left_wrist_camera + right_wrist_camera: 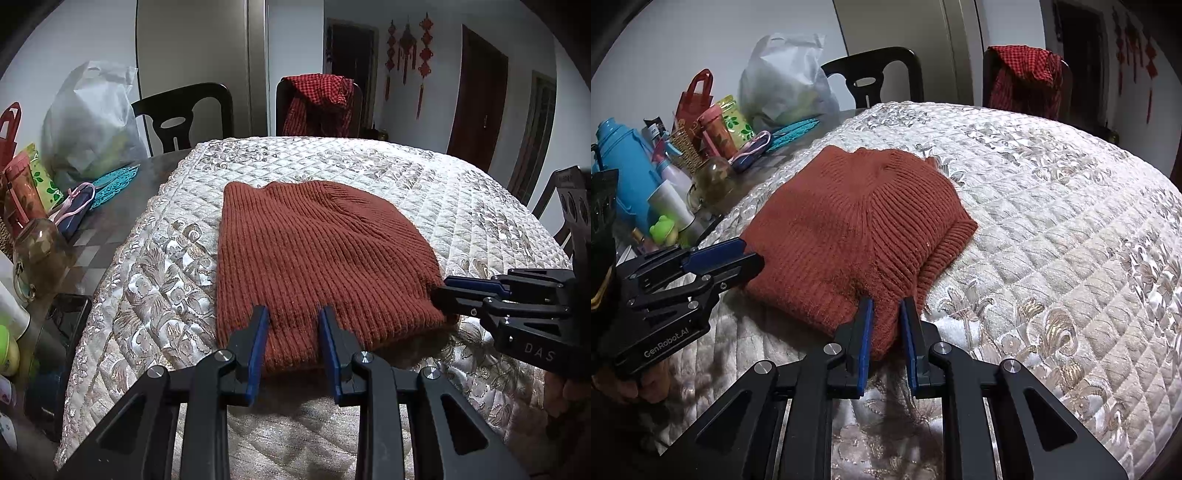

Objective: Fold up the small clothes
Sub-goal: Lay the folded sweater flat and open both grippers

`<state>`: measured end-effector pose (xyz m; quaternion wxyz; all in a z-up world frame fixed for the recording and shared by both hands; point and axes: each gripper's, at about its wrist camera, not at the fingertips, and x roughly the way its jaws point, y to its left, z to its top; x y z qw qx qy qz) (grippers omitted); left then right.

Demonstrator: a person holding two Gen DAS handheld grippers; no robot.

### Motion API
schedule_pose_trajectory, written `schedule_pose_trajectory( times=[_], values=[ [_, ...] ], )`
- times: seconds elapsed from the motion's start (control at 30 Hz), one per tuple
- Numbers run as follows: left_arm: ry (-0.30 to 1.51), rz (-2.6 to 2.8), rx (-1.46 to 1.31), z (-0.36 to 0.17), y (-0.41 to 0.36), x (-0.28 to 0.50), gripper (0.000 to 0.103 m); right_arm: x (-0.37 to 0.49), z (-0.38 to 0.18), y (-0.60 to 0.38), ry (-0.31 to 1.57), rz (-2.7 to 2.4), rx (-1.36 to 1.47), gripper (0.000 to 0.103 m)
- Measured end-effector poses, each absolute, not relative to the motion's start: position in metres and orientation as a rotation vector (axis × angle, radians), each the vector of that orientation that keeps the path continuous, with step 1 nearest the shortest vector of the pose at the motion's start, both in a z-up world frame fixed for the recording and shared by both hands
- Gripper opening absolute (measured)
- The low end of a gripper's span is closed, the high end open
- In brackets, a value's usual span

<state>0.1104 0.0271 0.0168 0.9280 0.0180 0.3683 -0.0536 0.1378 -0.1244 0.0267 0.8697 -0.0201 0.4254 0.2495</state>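
Note:
A rust-red knitted sweater lies folded into a flat block on the quilted floral table cover. It also shows in the right wrist view. My left gripper is open, its blue pads astride the sweater's near hem. In the right wrist view the left gripper sits at the sweater's near left corner. My right gripper has its blue pads closed on the sweater's near right corner. In the left wrist view the right gripper touches that same corner from the right.
Clutter stands on the bare table at the left: a blue flask, bottles, a glass jar, a red bag, a white plastic bag and a dark phone. Black chairs stand behind, one draped with red checked cloth.

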Motion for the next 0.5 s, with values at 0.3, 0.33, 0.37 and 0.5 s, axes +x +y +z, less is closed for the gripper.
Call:
schedule_pose_trajectory(
  times=[0.3, 0.33, 0.37, 0.5],
  values=[
    [0.763, -0.101, 0.022, 0.023, 0.030, 0.105, 0.031, 0.133, 0.032, -0.131, 0.896, 0.527, -0.004, 0.020],
    [0.765, -0.097, 0.018, 0.023, 0.031, 0.103, 0.031, 0.131, 0.033, -0.132, 0.895, 0.527, -0.001, 0.020],
    [0.766, -0.095, 0.017, 0.023, 0.032, 0.101, 0.031, 0.128, 0.035, -0.133, 0.892, 0.529, 0.001, 0.020],
    [0.765, -0.088, 0.022, 0.025, 0.032, 0.092, 0.031, 0.116, 0.039, -0.136, 0.888, 0.533, -0.007, 0.020]
  ],
)
